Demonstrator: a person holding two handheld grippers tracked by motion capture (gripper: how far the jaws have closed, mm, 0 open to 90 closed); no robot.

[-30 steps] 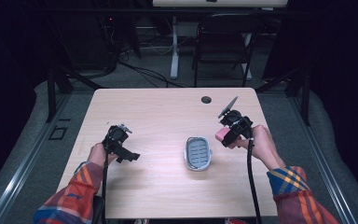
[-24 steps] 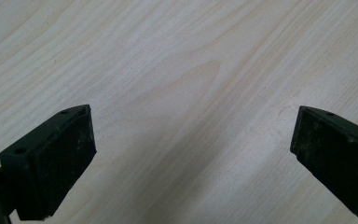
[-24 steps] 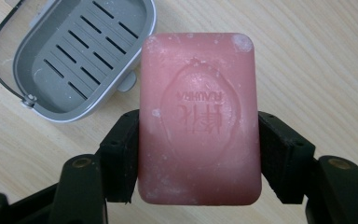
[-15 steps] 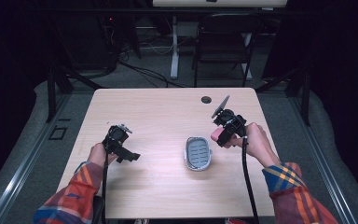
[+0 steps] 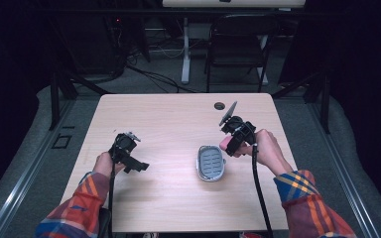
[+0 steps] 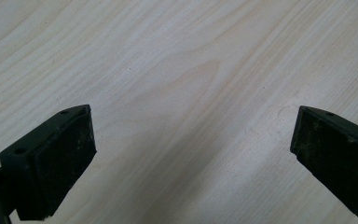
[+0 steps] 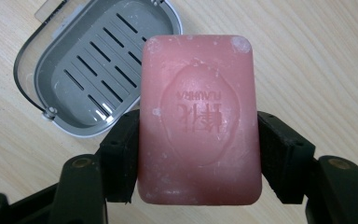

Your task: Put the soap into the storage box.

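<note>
A pink bar of soap (image 7: 198, 119) with a stamped oval mark sits between the black jaws of my right gripper (image 7: 198, 154), which is shut on its long sides. In the high view the soap (image 5: 224, 145) hangs just right of a grey slotted soap dish (image 5: 211, 162) lying on the wooden table (image 5: 178, 119). The dish (image 7: 86, 70) lies up and left of the soap in the right gripper view. My left gripper (image 5: 138, 165) hovers at the table's left side, and its jaws (image 6: 191, 154) stand wide apart over bare wood with nothing between them.
A round cable hole (image 5: 220, 105) lies in the tabletop near the far edge. A dark chair (image 5: 238, 44) and a white table leg (image 5: 185, 54) stand behind the table. Black cables trail from both grippers toward the near edge.
My right gripper has carried the soap leftward, from well right of the dish to just beside its right edge. The left gripper has kept still.
</note>
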